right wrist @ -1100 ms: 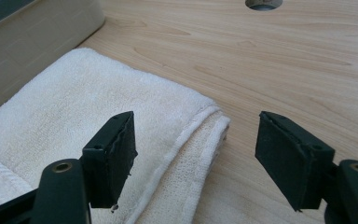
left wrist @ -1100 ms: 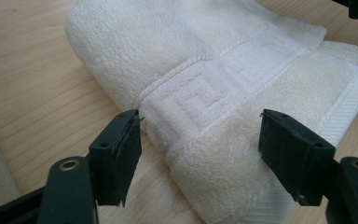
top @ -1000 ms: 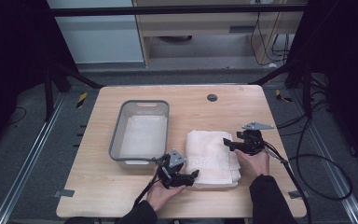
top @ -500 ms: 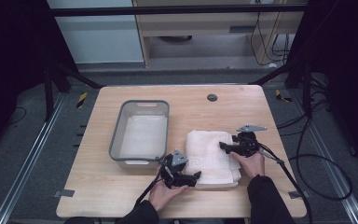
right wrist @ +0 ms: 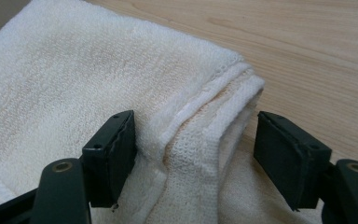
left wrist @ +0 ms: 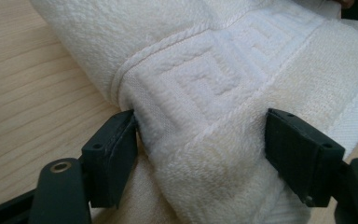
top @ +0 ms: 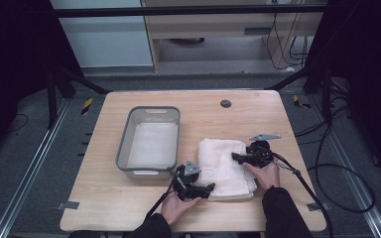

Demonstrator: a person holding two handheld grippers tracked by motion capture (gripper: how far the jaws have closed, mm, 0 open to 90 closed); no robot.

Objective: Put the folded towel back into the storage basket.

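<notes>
Standing on a dark grey floor between metal rails, a pale wooden table (top: pixel 129 208) held a grey basin (top: pixel 125 148) at centre-left and a folded white towel (top: pixel 223 166) to its right, near the front edge. Beyond the table lay shelving and loose cables in shadow.

What lay in the basin was hard to make out. The towel's far side was cut off in the left gripper view.

The left gripper (top: pixel 209 187) sat at the towel's near-left corner, jaws spread, a thick fold (left wrist: pixel 200 116) between them; its jaws had just been closing slightly. The right gripper (top: pixel 234 156) straddled the towel's right edge (right wrist: pixel 205 126), jaws apart and unclenched; whether either pair pressed the cloth I could not tell.

Compared with a second earlier, both hands had barely shifted.
</notes>
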